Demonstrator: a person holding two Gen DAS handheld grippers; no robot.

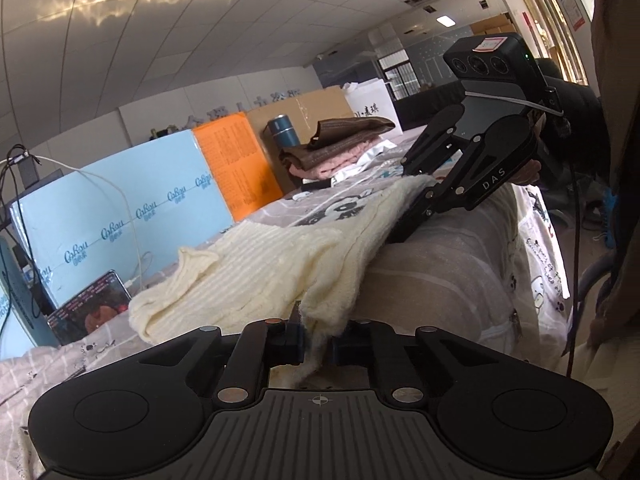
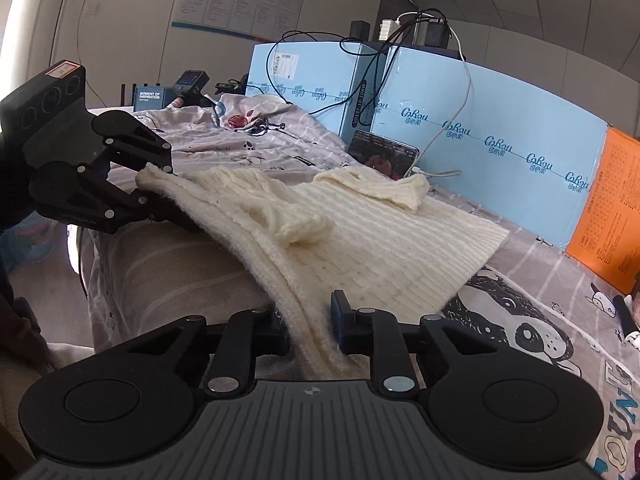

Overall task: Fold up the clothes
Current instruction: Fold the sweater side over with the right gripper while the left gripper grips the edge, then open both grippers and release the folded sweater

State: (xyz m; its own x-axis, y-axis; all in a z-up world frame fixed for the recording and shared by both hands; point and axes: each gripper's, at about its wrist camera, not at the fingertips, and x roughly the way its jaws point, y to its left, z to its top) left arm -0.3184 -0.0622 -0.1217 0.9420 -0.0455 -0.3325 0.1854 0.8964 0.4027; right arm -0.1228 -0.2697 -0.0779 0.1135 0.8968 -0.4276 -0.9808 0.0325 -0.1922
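A cream knitted sweater [image 1: 260,268] lies spread on a grey cartoon-print sheet [image 1: 440,272], one sleeve folded over its body [image 2: 300,228]. At the bottom of the left wrist view, my left gripper [image 1: 316,344] is shut on the sweater's near edge, with fabric bunched between its pads. My right gripper [image 1: 416,192] bites the same edge further along. In the right wrist view, my right gripper [image 2: 310,332] is shut on the thick hem of the sweater [image 2: 360,240], and the left gripper [image 2: 160,188] pinches the far corner. The hem is lifted slightly between the two.
Folded brown and pink clothes [image 1: 340,144] and a blue flask [image 1: 282,130] sit at the far end. Light-blue foam boards [image 2: 480,120] and an orange board [image 2: 616,208] wall the back. A phone [image 2: 384,156] leans there among cables. A person [image 1: 616,160] stands at the sheet's edge.
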